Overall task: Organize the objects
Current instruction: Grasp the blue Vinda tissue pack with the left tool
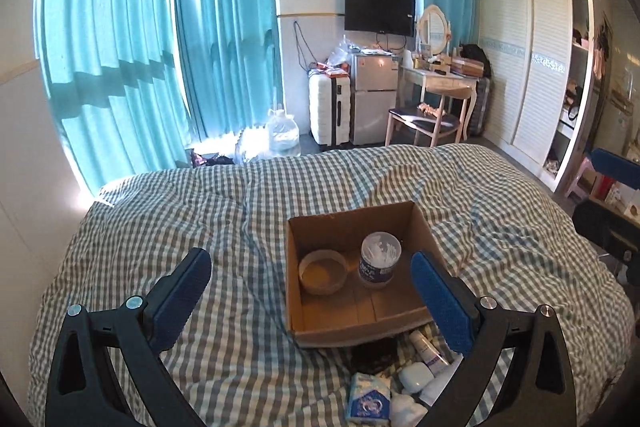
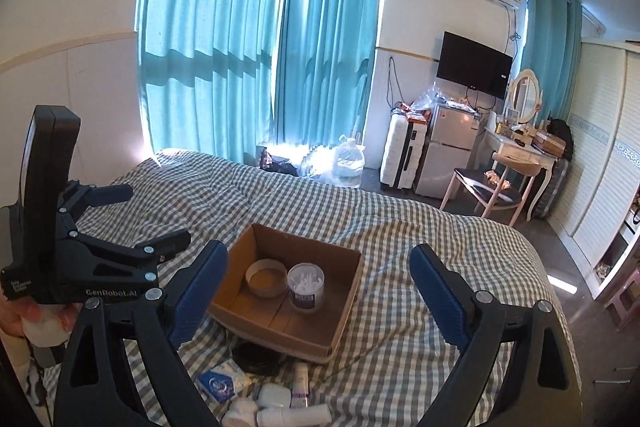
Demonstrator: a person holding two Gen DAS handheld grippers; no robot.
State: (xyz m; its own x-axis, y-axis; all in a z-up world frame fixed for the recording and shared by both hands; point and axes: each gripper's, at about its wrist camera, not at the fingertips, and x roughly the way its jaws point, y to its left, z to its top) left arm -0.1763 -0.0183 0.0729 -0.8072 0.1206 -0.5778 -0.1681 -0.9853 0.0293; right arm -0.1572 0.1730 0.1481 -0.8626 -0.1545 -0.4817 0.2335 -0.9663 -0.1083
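Note:
A cardboard box (image 1: 420,223) sits on the checked bedspread (image 1: 180,211); it holds a tape roll (image 1: 322,271) and a tub of cotton swabs (image 1: 379,259). In front of it lie a blue tissue pack (image 1: 368,401), a black round thing (image 1: 374,353), a small white tube (image 1: 429,347) and white containers (image 1: 416,377). My left gripper (image 1: 312,291) is open and empty above the box's near side. My right gripper (image 2: 320,287) is open and empty, over the box (image 2: 344,307), with the tissue pack (image 2: 218,383), tube (image 2: 301,385) and white containers (image 2: 274,395) below. The left gripper (image 2: 160,219) shows at the left.
Teal curtains (image 1: 140,47), a water jug (image 1: 282,133), a white suitcase (image 1: 330,109), a small fridge (image 1: 374,97), a chair (image 1: 424,119), a dressing table (image 1: 440,77) and a wardrobe (image 1: 532,67) stand beyond the bed's far edge. A wall runs along the bed's left side.

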